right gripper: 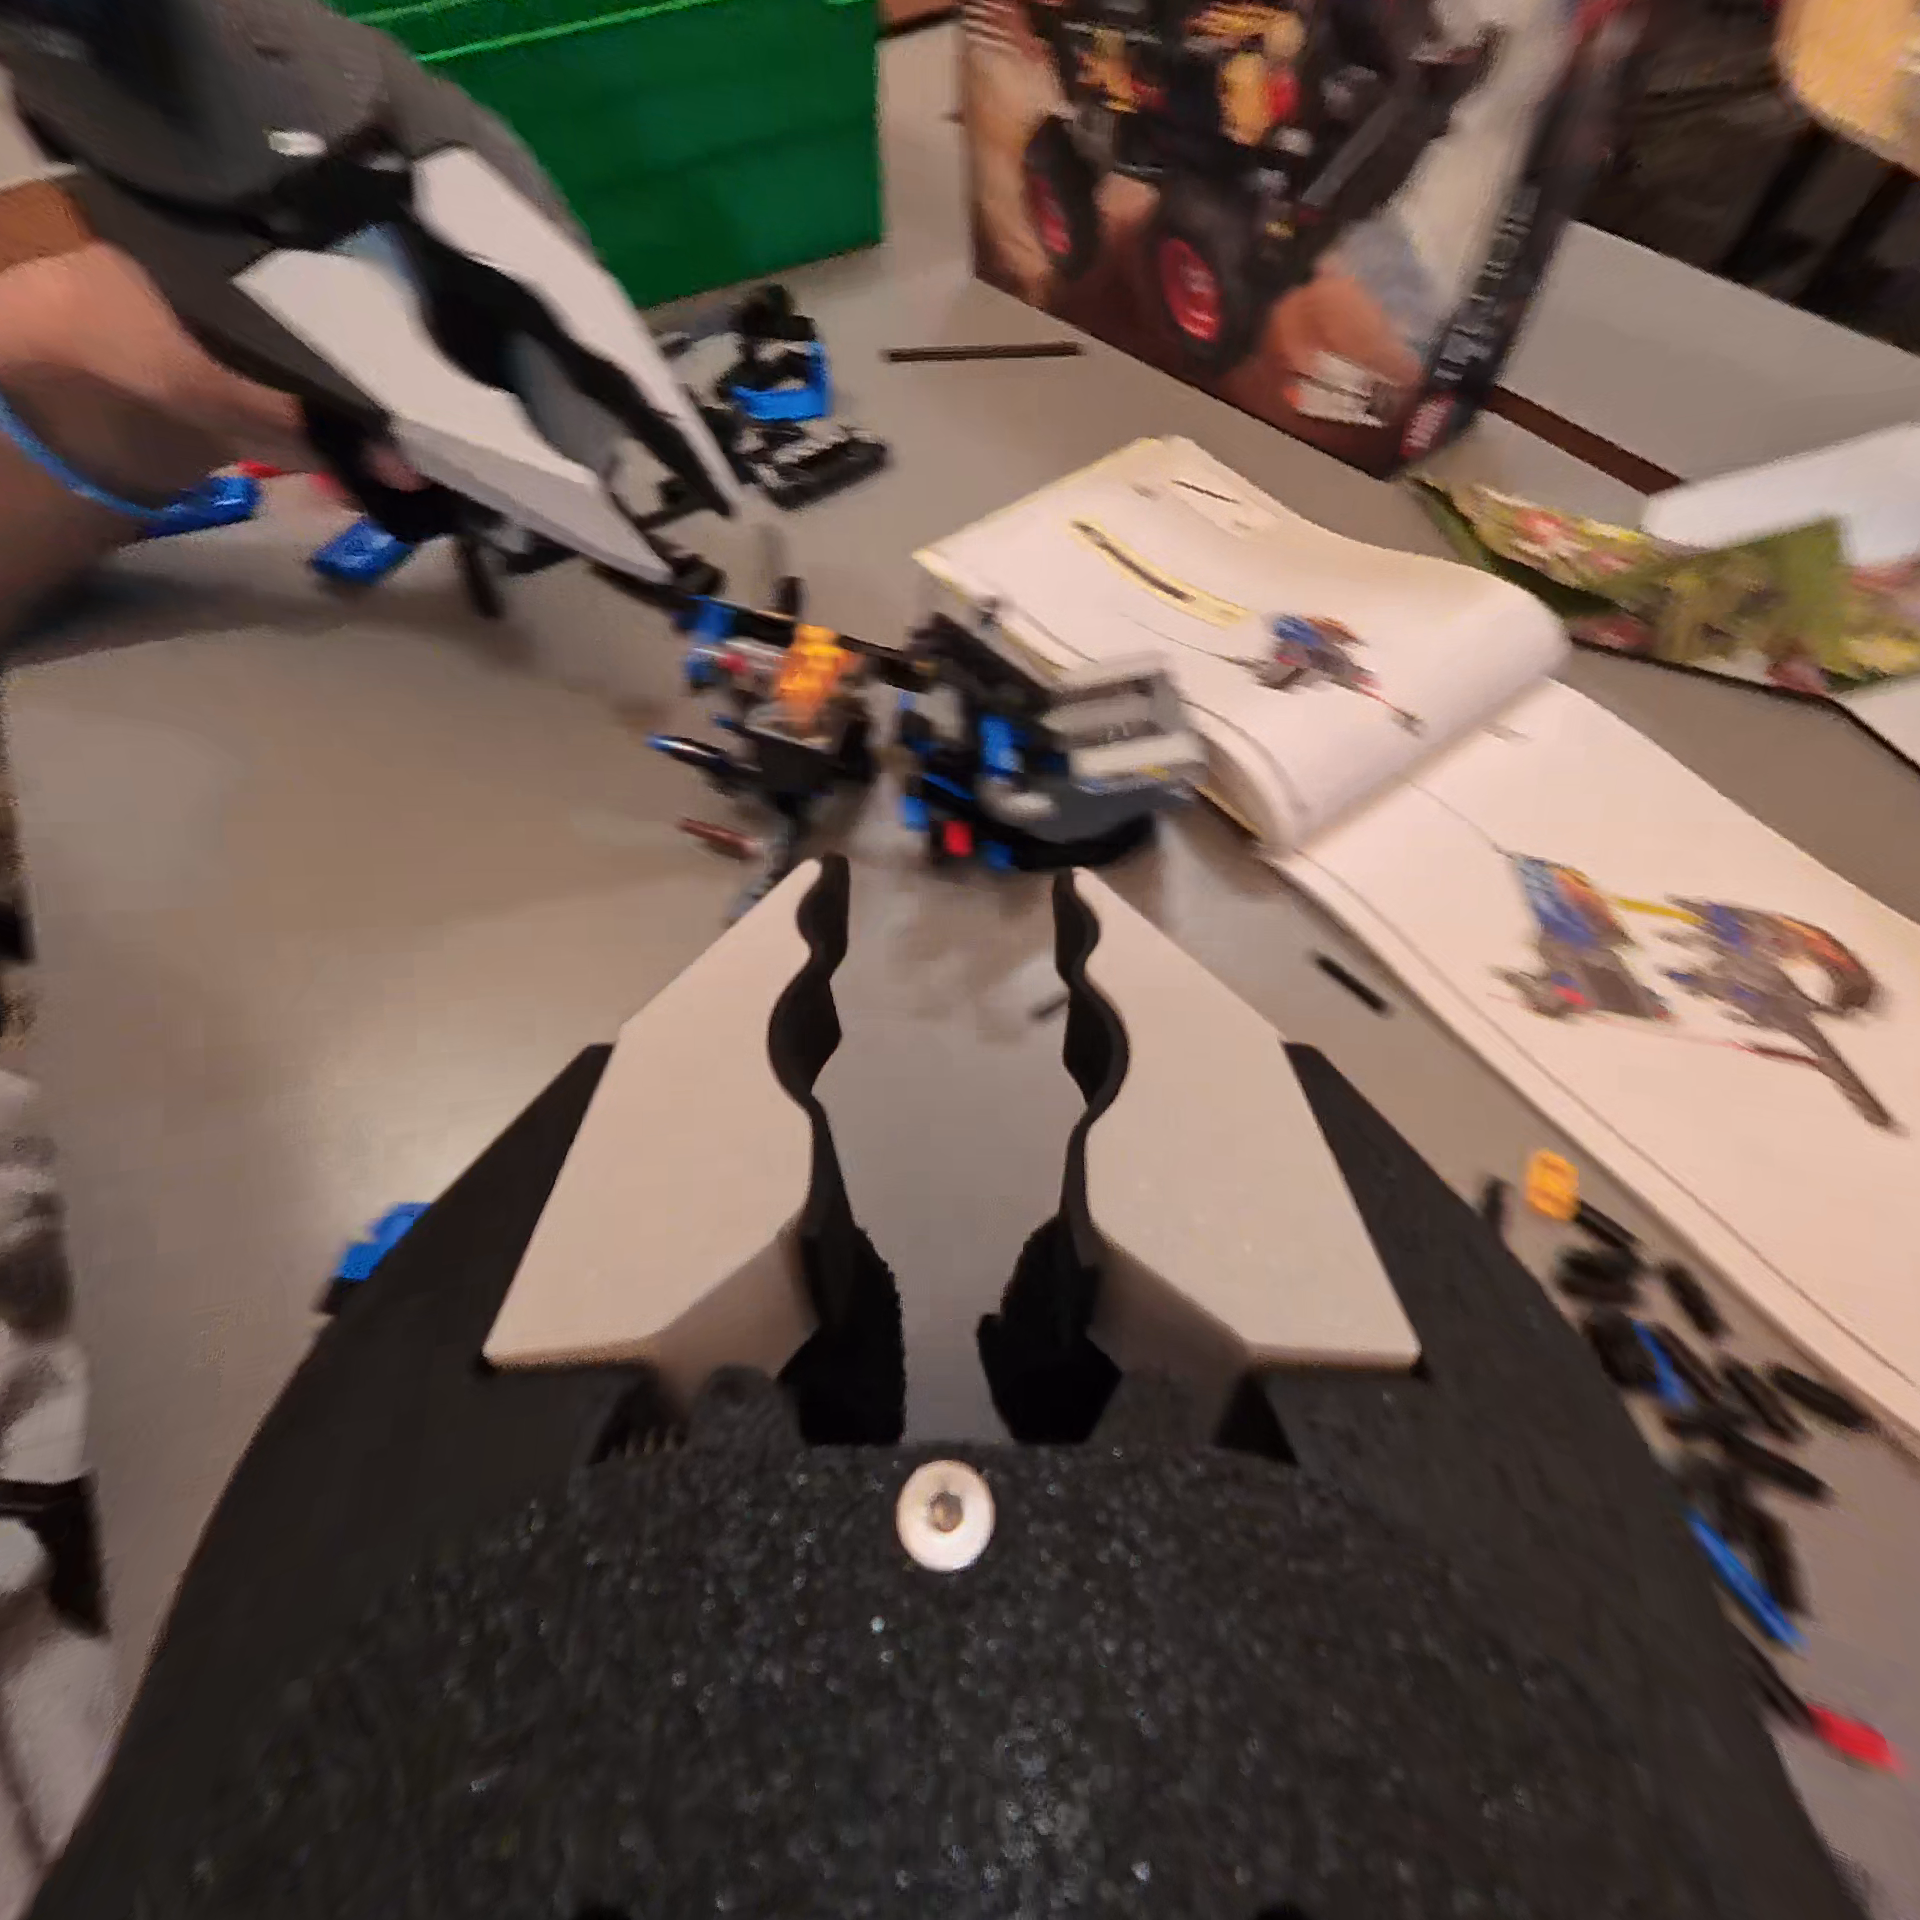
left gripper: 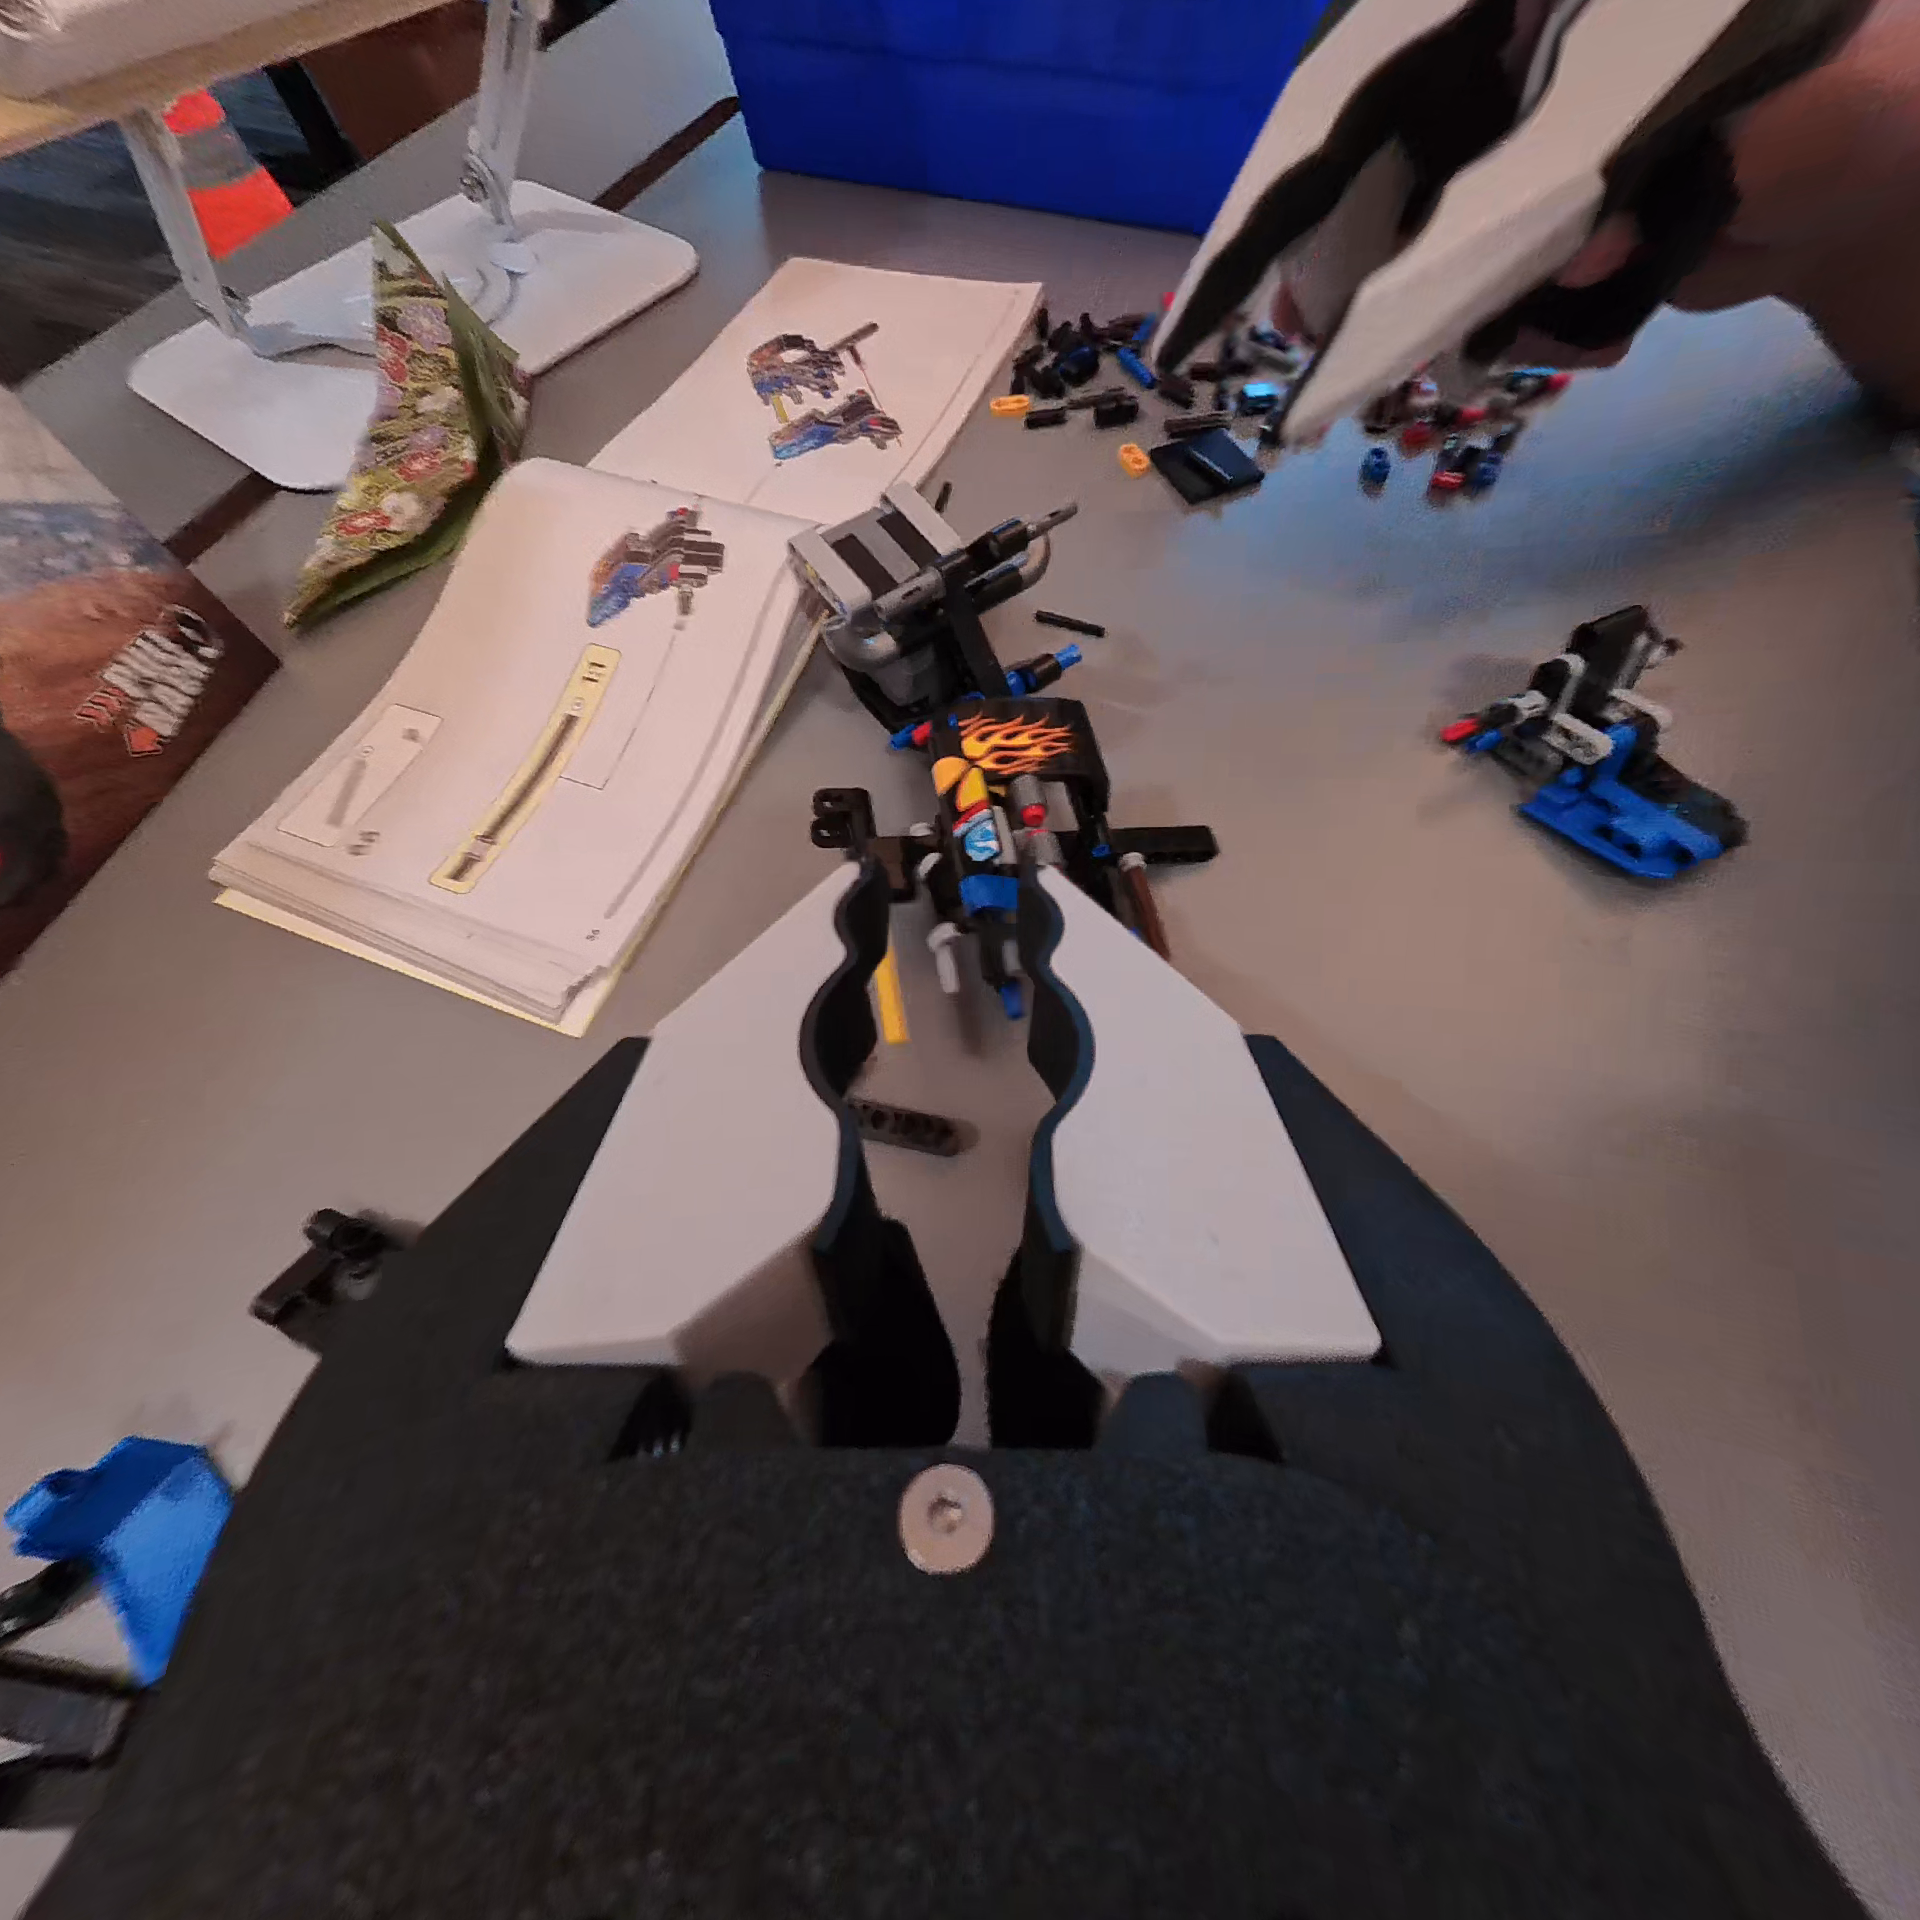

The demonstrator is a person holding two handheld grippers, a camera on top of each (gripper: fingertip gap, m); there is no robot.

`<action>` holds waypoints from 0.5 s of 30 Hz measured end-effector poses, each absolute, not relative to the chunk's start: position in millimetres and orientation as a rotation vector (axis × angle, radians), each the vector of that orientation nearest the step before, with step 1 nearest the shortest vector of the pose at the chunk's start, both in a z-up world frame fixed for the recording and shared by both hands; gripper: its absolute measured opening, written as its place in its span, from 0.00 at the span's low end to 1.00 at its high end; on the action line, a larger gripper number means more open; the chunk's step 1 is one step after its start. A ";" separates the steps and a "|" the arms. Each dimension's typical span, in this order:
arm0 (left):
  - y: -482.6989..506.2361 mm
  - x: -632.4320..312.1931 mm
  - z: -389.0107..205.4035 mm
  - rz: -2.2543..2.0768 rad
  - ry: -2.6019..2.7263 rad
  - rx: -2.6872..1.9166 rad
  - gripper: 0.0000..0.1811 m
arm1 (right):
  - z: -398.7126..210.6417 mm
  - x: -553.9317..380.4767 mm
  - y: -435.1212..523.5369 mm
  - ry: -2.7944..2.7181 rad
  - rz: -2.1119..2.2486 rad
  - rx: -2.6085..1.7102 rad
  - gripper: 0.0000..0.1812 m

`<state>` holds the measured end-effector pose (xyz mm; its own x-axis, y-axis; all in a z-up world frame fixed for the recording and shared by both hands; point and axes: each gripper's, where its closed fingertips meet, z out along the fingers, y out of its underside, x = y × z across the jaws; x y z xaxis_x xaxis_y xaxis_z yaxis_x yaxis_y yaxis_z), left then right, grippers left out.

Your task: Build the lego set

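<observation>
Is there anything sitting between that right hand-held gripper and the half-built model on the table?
Nothing visible. The right hand-held gripper is open, and only bare grey table lies between its fingertips and the half-built model. The open instruction booklet lies off to the side.

Grey matte surface (left gripper: 1403, 1039) with soft glare patches; blue bin (left gripper: 987, 94) at its far edge, green bin (right gripper: 665, 125) likewise, white stand base (left gripper: 416, 312) beside a wooden shelf edge (left gripper: 156, 73).

Even indoor light; right view perhaps motion-blurred, edges warped.
</observation>
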<state>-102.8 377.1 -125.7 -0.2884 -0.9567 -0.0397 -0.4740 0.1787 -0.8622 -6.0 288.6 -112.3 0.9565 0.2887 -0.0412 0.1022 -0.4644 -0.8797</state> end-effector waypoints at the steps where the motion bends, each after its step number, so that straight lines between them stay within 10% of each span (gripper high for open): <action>1: 372.7 -105.3 -127.9 -1.057 1.884 -1.366 0.13 | -111.0 -24.9 290.3 -0.311 0.237 -2.051 0.21; 15: 363.4 -94.7 -161.2 -1.033 1.926 -1.480 0.10 | -162.3 -64.6 345.3 -0.249 0.044 -2.238 0.22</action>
<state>-94.7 363.4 -161.2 -0.2867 -0.9561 0.0609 -0.5796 0.1225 -0.8056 -64.6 345.3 -162.3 0.9795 0.1941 0.0542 0.1637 -0.6100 -0.7753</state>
